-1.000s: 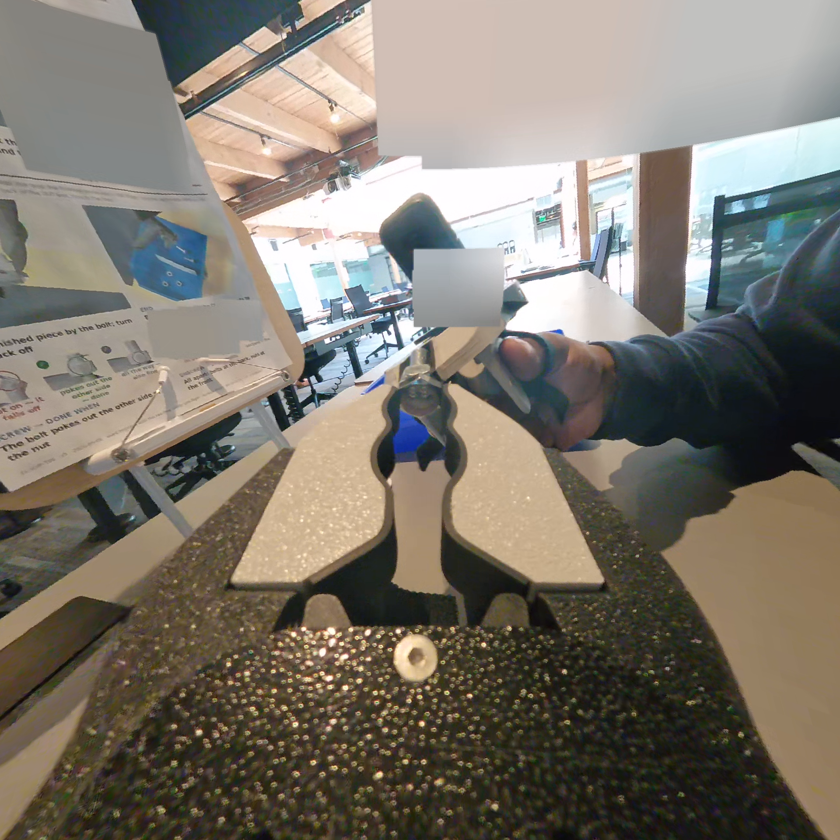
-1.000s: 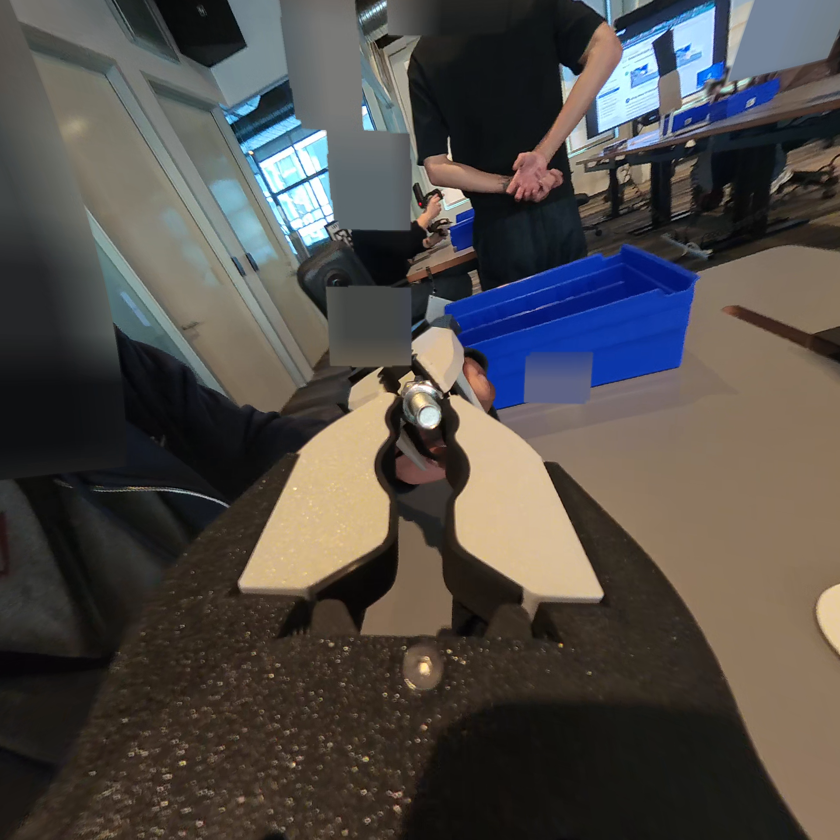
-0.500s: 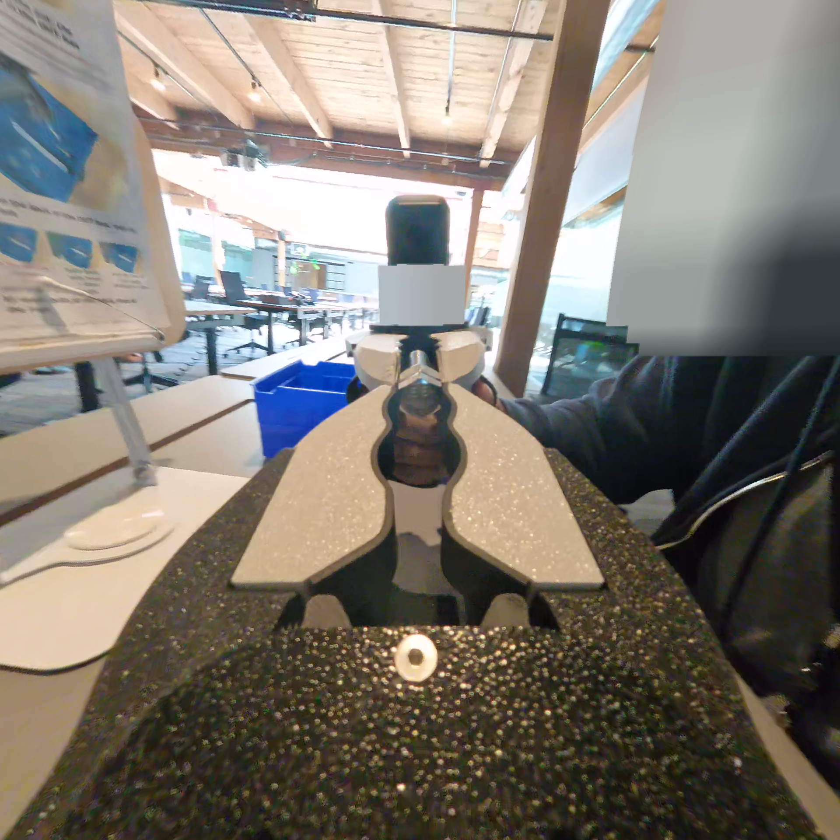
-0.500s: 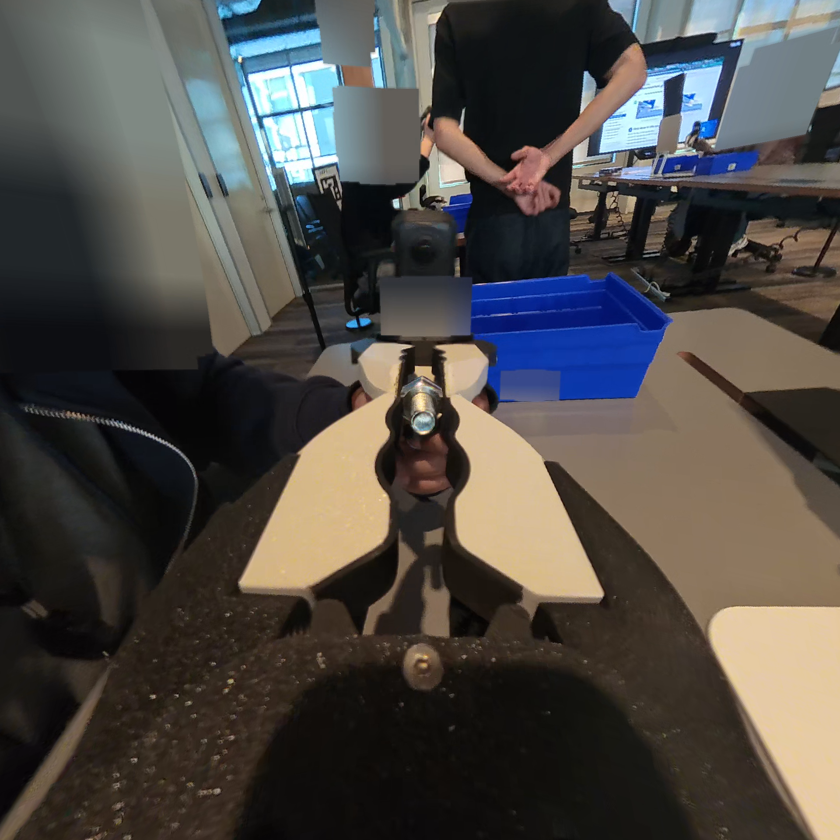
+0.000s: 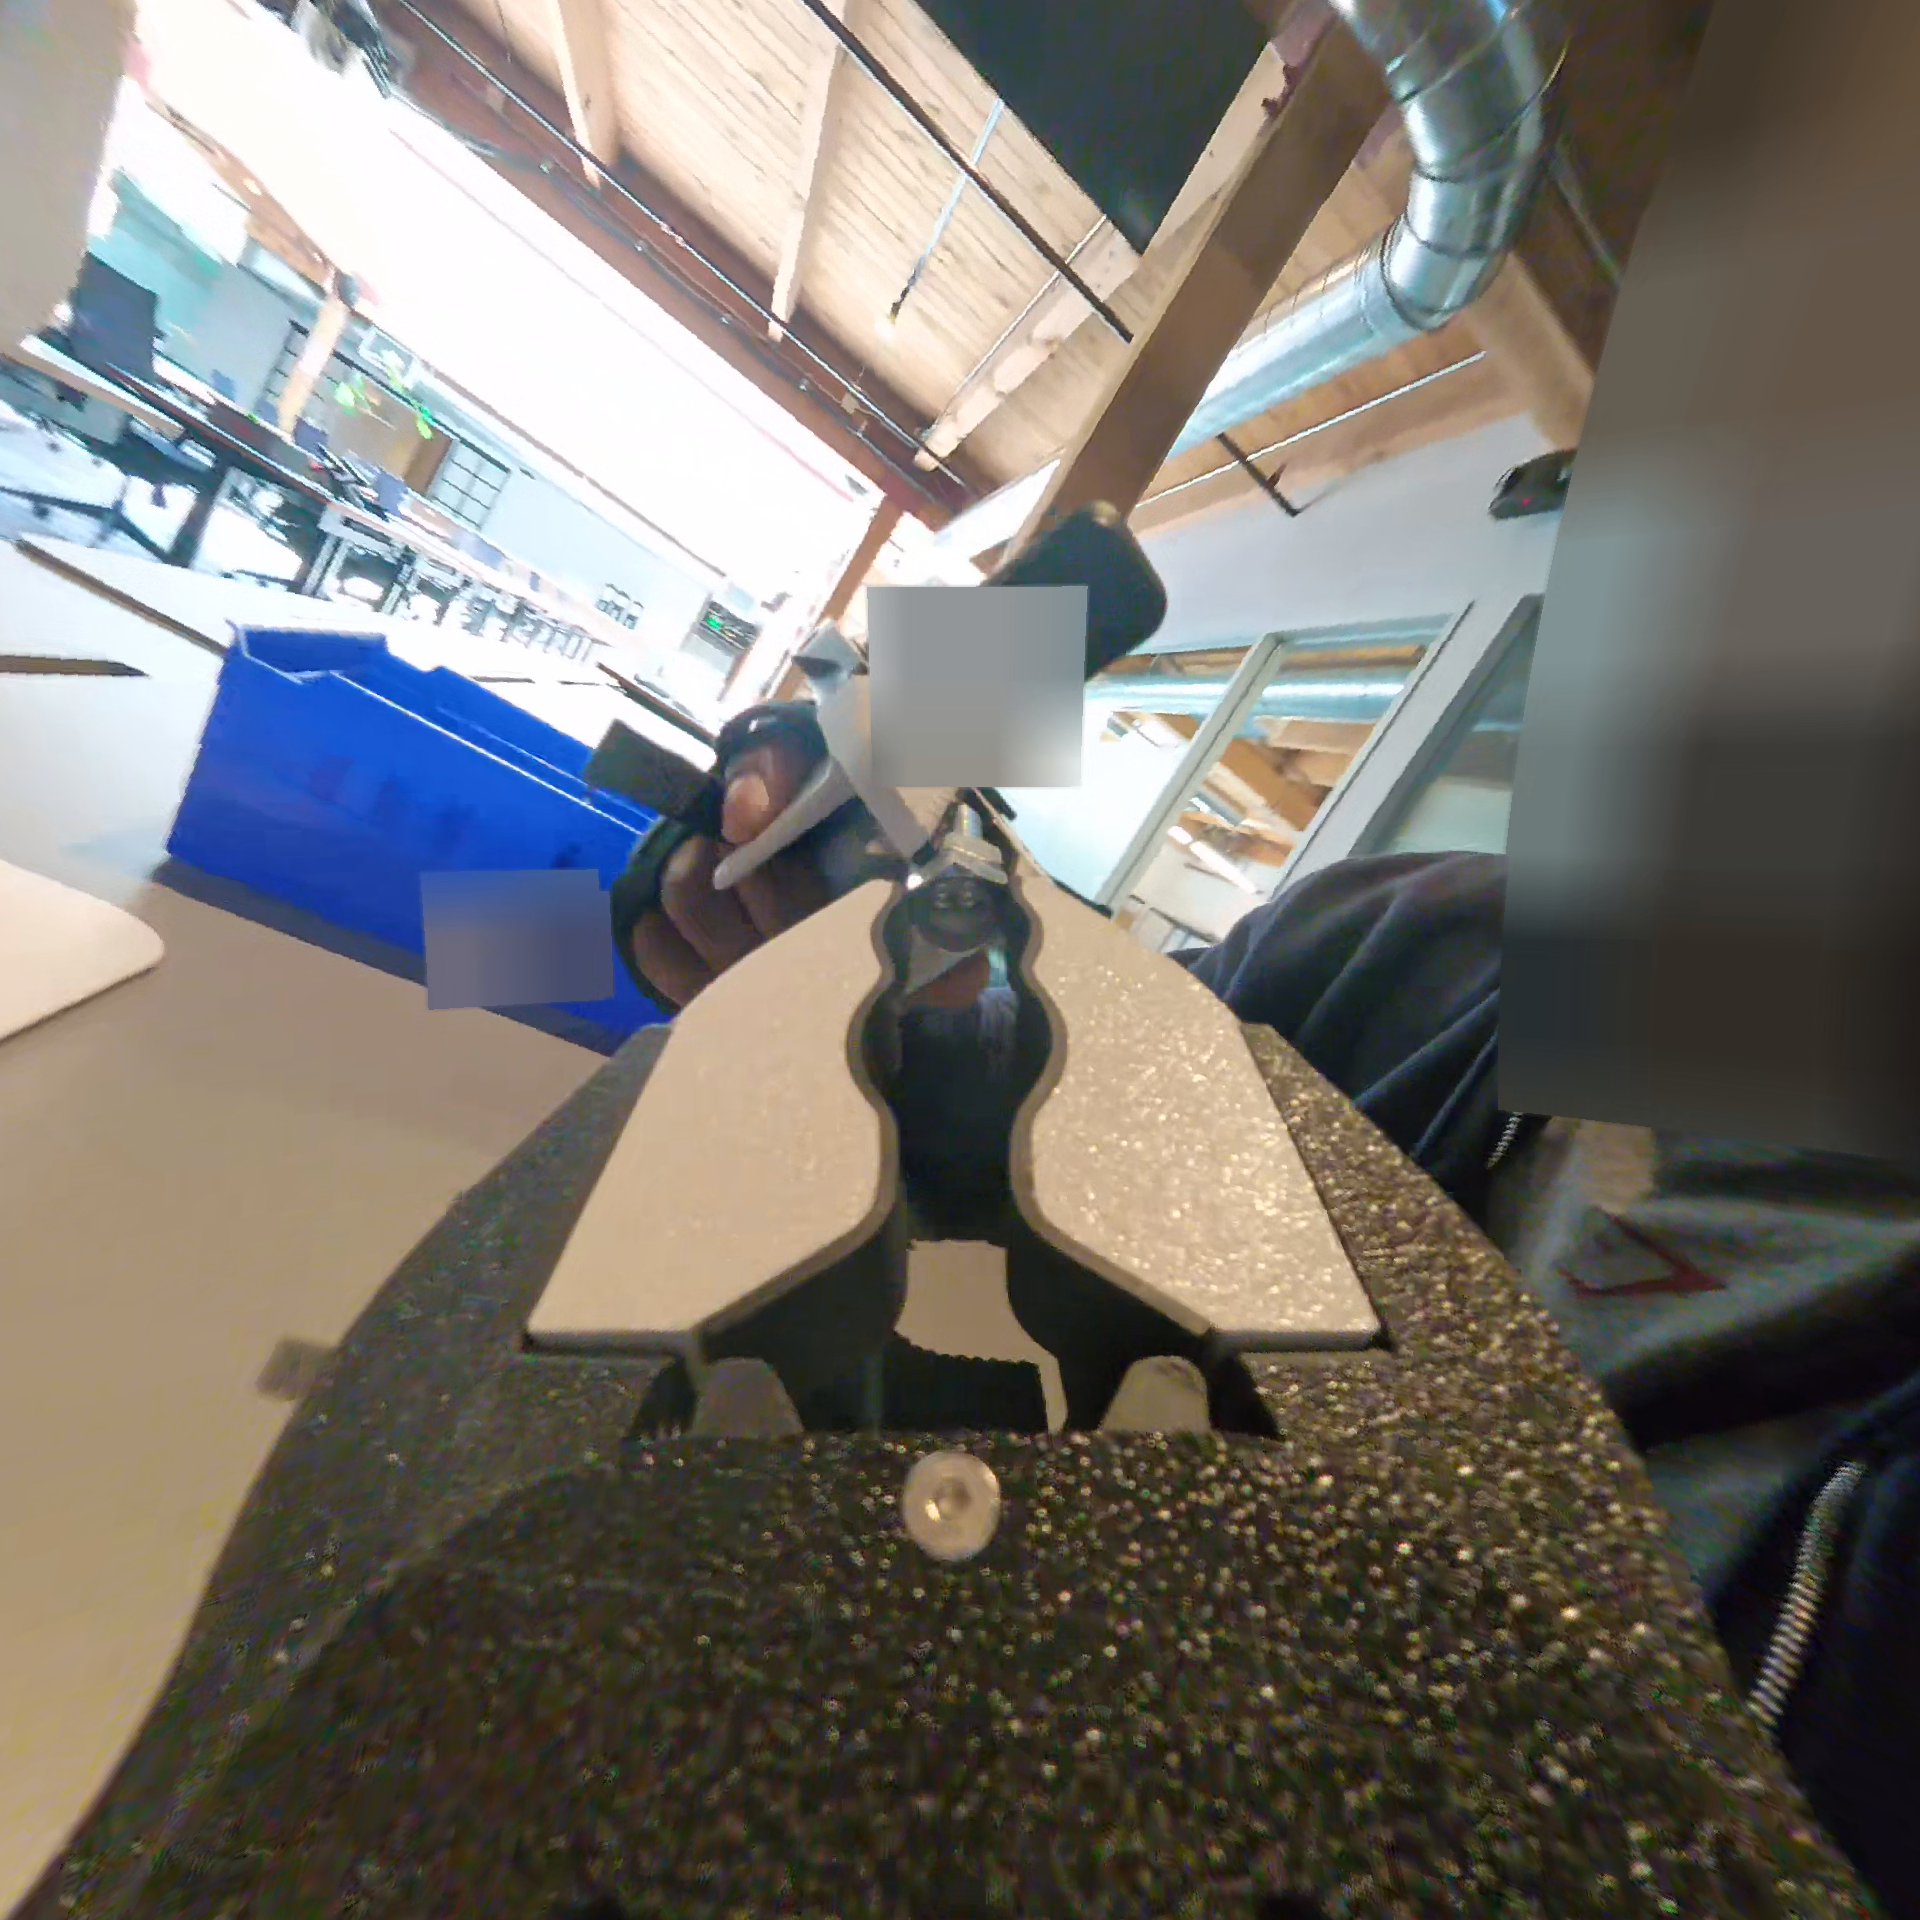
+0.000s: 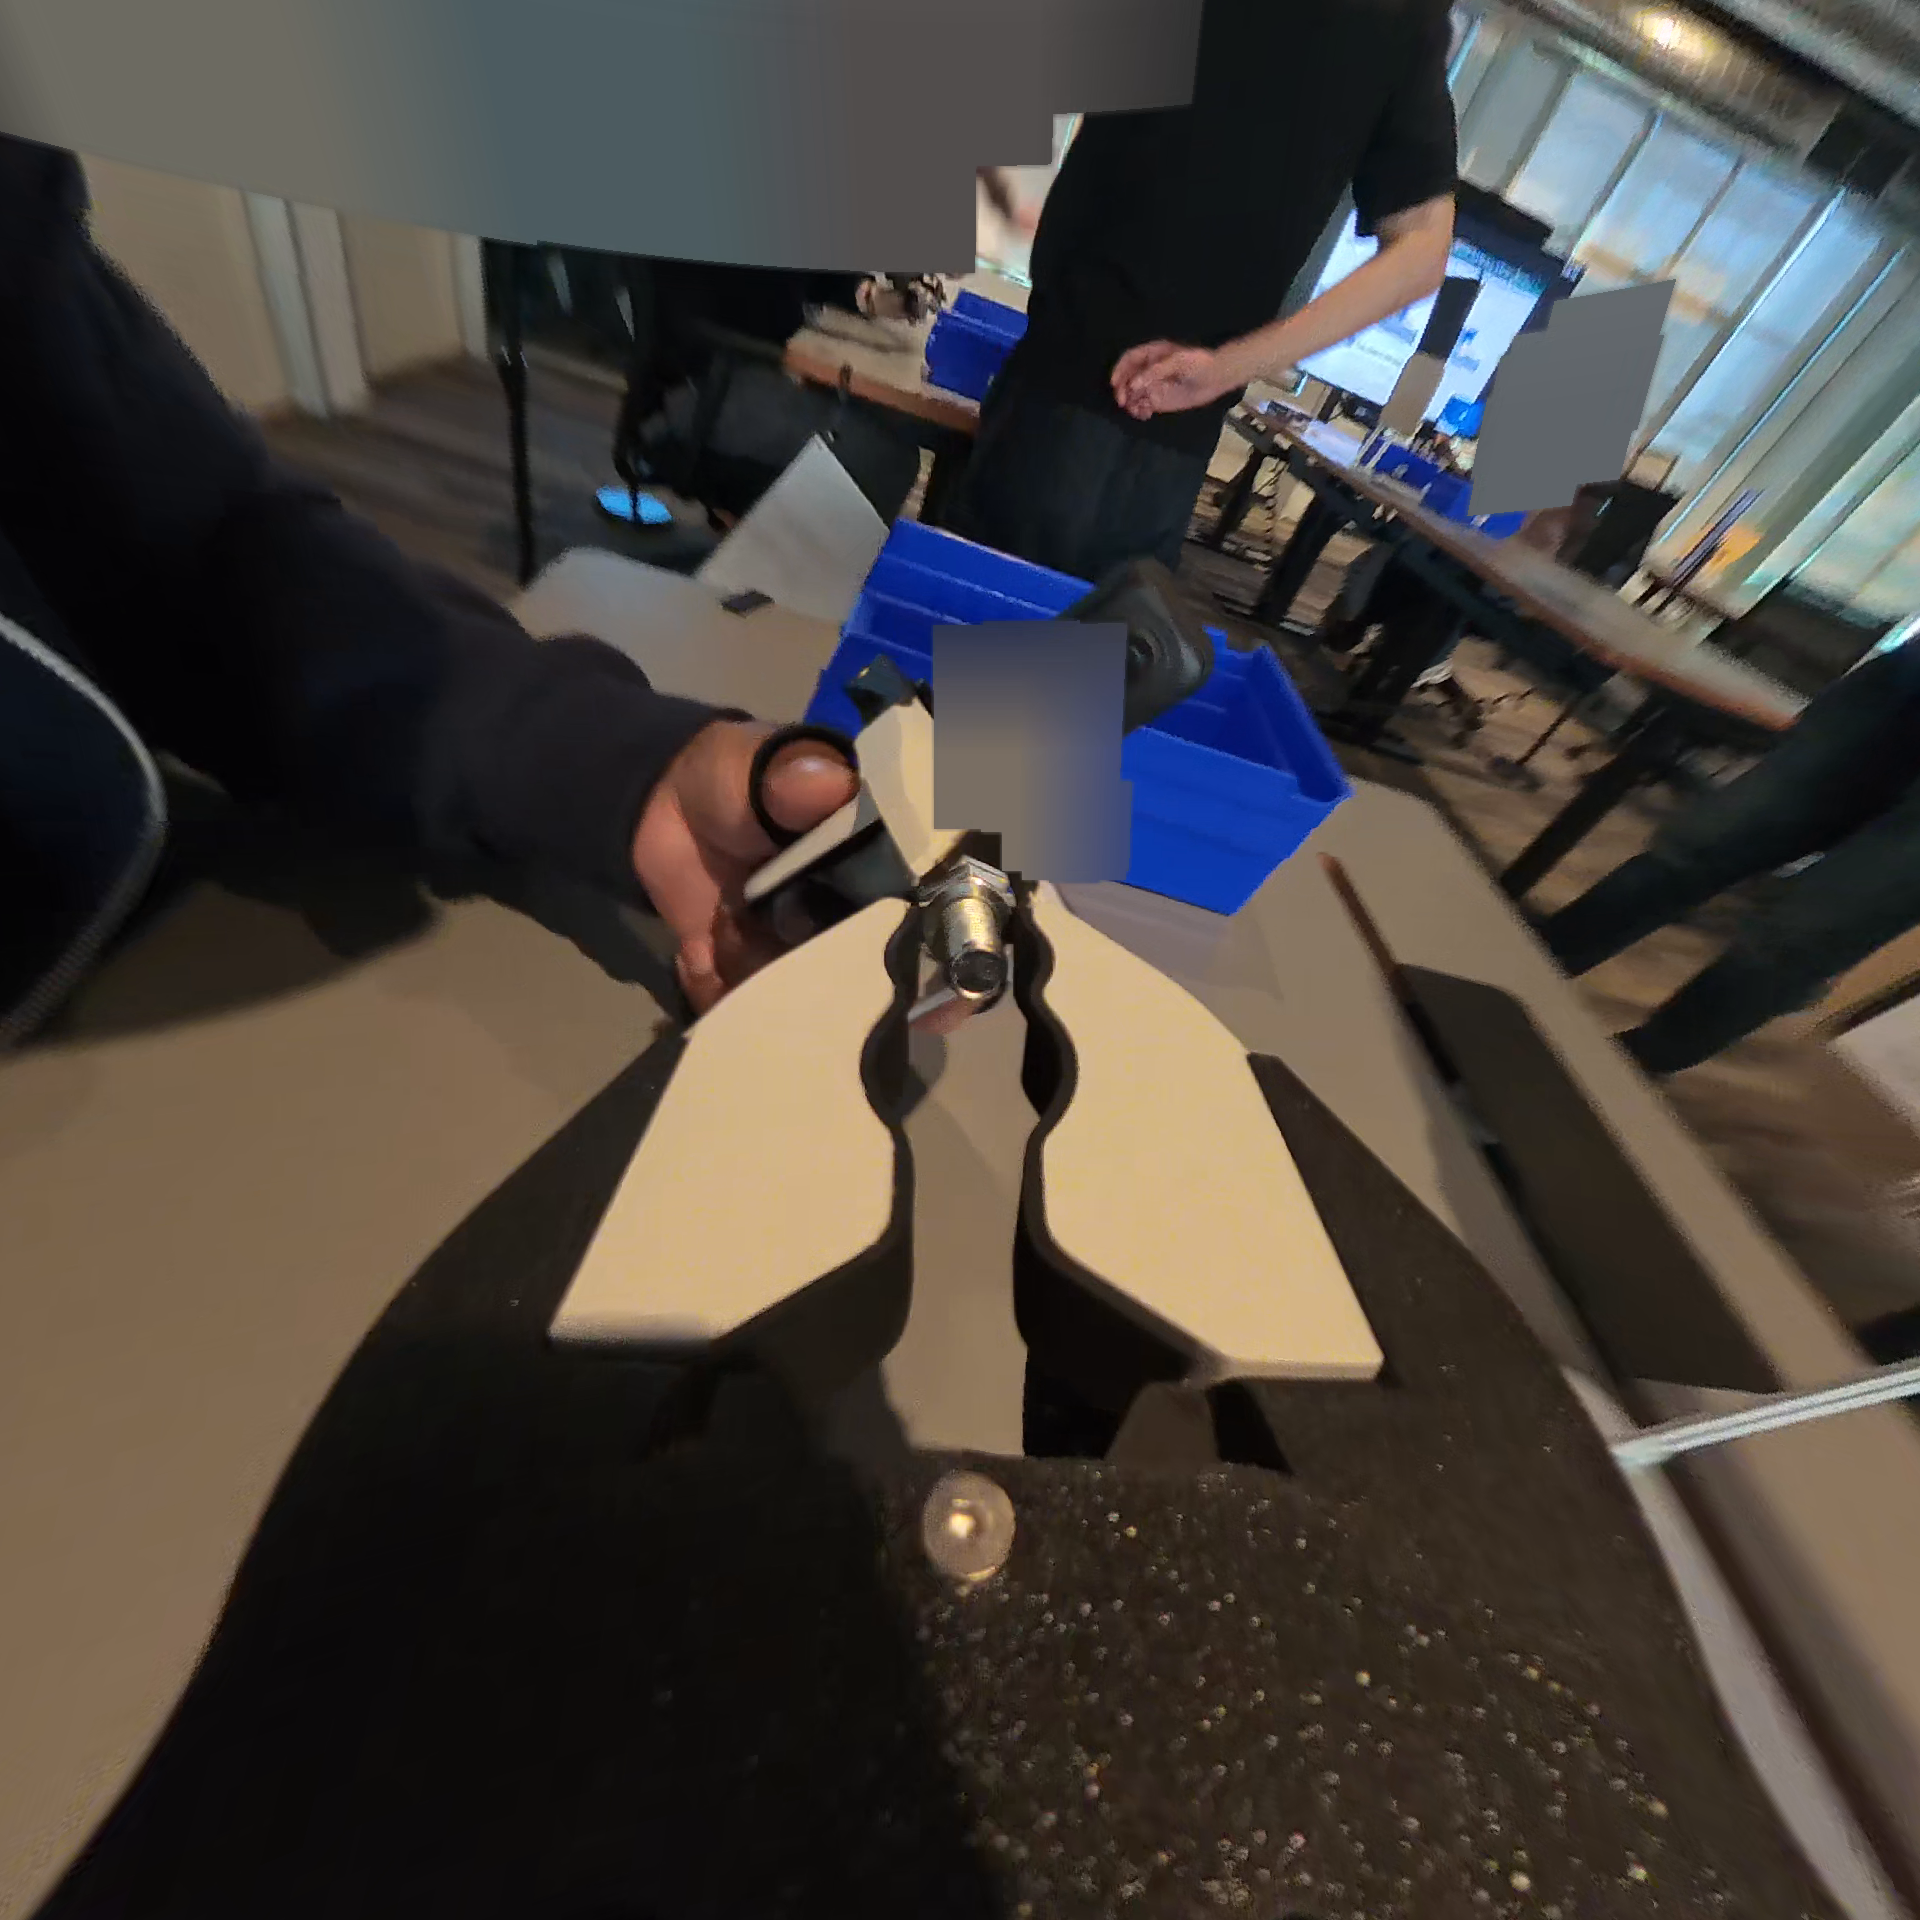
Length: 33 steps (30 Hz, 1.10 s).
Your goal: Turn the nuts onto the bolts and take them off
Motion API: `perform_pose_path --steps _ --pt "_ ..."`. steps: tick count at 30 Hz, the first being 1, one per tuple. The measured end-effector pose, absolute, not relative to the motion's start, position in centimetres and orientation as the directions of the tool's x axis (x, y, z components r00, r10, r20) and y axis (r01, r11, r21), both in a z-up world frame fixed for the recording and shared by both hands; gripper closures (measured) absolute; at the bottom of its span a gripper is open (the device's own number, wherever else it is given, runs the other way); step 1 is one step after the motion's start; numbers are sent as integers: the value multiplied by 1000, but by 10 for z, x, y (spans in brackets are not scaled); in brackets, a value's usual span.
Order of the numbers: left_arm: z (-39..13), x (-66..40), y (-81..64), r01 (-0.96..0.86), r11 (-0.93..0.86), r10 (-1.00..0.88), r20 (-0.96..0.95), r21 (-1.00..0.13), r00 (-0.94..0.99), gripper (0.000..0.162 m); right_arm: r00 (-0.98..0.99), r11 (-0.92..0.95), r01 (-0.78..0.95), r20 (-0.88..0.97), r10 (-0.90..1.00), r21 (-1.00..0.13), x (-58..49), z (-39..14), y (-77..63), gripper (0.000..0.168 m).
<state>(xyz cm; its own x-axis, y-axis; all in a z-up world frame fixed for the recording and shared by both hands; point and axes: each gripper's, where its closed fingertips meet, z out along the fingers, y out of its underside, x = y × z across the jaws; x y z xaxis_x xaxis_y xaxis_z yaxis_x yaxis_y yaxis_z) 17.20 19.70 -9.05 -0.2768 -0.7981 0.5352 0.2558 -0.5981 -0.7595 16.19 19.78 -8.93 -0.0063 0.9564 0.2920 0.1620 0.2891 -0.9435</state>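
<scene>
- No brand or readable writing shows on the claws, the bolt or the blue bin; the grey squares over the claw bodies and the bin front are masking patches.
- Your right claw [image 6: 961,920] is nearly closed, its tips pinching the threaded shank of the bolt [image 6: 966,928], whose free end points back toward that camera.
- Your left claw [image 5: 958,896] meets the same bolt from the opposite end; its tips are drawn close around the nut [image 5: 968,857] and the bolt's round end, though the exact contact is hard to make out.
- The bolt is held in the air above the tabletop [image 6: 260,1143], not resting on it.
- Beyond the bolt in the right wrist view stands the blue bin [image 6: 1226,790] on the tabletop, with your left hand [image 6: 727,852] just left of the bolt, a finger through the trigger ring.
- Behind the bin a person in black [image 6: 1195,312] stands, and farther tables carry more blue bins.
- In the left wrist view your right hand [image 5: 727,862] sits left of the bolt and your dark sleeve [image 5: 1351,987] to its right, blocking what lies behind.
</scene>
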Motion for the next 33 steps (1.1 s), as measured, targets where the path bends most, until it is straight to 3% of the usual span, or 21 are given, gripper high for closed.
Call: perform_pose_path --steps 6,7,9,12,17,22,25,30,33 --pt "-97 174 199 235 -658 -749 588 -716 -305 145 36 490 242 513 858 -837 163 -96 201 152" --pt "-97 173 200 238 -635 -769 574 -735 -280 145 39 468 248 491 870 -848 162 -98 202 146" --pt "-94 172 202 260 -584 -810 535 -769 -238 146 60 375 231 398 915 -898 161 -98 207 119" --pt "-91 169 205 274 -438 -899 423 -856 -115 145 72 188 146 200 977 -971 161 -90 211 107" --pt "-84 165 206 232 -126 -982 155 -964 108 146 -33 -104 38 -105 994 -994 162 -79 206 136" --pt "-80 161 206 230 -54 -984 91 -972 153 146 -71 -215 27 -217 974 -976 162 -76 204 135" --pt "-81 163 204 215 -41 -986 74 -976 151 146 -70 -234 47 -237 969 -971 159 -79 203 133" --pt "-82 165 203 210 -51 -987 82 -976 140 146 -43 -186 52 -189 981 -981 158 -79 203 150" --pt "-82 166 203 213 -67 -987 96 -975 127 146 -29 -147 59 -149 988 -987 160 -79 203 151"
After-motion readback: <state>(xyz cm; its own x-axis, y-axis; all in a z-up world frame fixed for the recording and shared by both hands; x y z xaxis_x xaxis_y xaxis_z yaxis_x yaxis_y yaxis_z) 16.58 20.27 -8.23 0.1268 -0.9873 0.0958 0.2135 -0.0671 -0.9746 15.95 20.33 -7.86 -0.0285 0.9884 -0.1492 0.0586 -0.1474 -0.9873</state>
